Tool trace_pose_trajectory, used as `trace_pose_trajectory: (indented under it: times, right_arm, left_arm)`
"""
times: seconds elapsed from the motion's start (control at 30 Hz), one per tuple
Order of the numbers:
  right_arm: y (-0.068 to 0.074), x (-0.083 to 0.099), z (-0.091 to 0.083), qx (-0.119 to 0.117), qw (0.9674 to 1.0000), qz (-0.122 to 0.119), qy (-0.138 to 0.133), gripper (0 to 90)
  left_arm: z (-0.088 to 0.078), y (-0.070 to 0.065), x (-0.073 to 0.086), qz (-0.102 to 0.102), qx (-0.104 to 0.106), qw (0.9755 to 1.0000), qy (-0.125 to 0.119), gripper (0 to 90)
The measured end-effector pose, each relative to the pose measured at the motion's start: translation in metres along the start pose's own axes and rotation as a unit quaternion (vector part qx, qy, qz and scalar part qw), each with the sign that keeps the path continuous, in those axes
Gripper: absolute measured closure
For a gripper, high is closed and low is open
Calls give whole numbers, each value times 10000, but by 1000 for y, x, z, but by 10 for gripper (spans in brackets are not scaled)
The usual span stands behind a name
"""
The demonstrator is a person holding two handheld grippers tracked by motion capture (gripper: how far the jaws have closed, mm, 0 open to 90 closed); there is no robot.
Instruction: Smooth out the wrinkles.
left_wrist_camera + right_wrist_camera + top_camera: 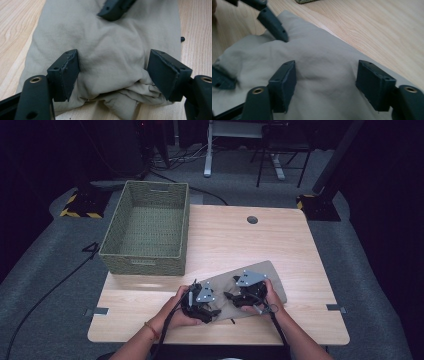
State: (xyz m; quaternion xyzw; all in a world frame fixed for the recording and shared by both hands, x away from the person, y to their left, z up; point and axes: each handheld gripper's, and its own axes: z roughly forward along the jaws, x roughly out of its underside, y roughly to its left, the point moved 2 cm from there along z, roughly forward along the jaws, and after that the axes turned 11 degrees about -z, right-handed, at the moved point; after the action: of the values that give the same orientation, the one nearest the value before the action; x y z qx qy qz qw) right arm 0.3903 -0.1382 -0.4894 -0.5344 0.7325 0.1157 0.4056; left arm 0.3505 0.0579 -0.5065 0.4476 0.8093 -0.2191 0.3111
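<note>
Rumpled beige cloth (260,282), smooth pale wood table (225,240), woven green basket (146,227)

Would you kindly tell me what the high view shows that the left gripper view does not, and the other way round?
High view alone: the green basket at the table's far left, the person's hands, and the whole table with its round hole. Left gripper view alone: the left gripper close up, jaws open astride a bunched fold at the cloth's near edge. Both share the beige cloth lying on the wooden tabletop and the right gripper over it.
</note>
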Motion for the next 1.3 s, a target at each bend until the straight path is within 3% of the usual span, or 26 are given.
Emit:
trace_pose_trajectory:
  times: [0.1,0.17,0.23,0.3,0.37,0.43,0.5,0.6,0.63,0.7,0.83,0.9,1.0,1.1,1.17,1.23,1.3]
  right_arm:
    - [-22,12,-2,-326,9983,490,-1,304]
    - [-38,22,-5,-524,9966,637,88,309]
    - [-58,34,-10,-151,9968,713,327,346]
    - [-77,48,-14,128,9938,993,476,350]
    - [-95,64,-21,670,9879,1165,774,374]
    - [-102,73,-27,930,9833,1267,916,394]
    - [-110,84,-37,1378,9752,1233,1216,407]
    - [-115,92,-58,1719,9682,1417,1135,436]
    - [-113,91,-64,1749,9683,1437,1059,432]
    - [-103,83,-79,1515,9764,1413,608,418]
    - [-54,62,-94,847,9942,658,87,387]
    - [-29,60,-93,564,9980,276,119,375]
    - [-13,73,-83,404,9982,43,437,345]
    - [-24,90,-86,191,9982,481,288,311]
    - [-38,99,-90,434,9963,633,381,378]
    - [-52,113,-91,895,9899,749,803,336]
    - [-63,126,-93,673,9880,1250,602,331]
  left_arm:
    - [2,-2,2,16,134,9999,23,261]
    - [3,-5,2,60,120,9999,46,261]
    - [3,-6,1,90,141,9998,72,260]
    - [4,-7,2,66,189,9998,83,257]
    - [5,-10,1,108,223,9996,103,255]
    - [6,-14,0,130,235,9996,108,254]
    - [8,-18,0,134,232,9996,105,252]
    - [9,-22,-1,163,220,9996,95,251]
    - [9,-22,0,165,220,9996,90,251]
    - [9,-21,0,178,237,9995,80,251]
    - [9,-21,0,189,242,9995,67,250]
    - [9,-20,1,188,250,9995,62,250]
    - [8,-19,1,212,294,9993,65,251]
    - [9,-20,1,201,286,9994,50,251]
    - [8,-20,1,194,294,9994,48,250]
    - [8,-20,1,180,292,9994,50,251]
    - [9,-21,1,174,302,9994,62,250]
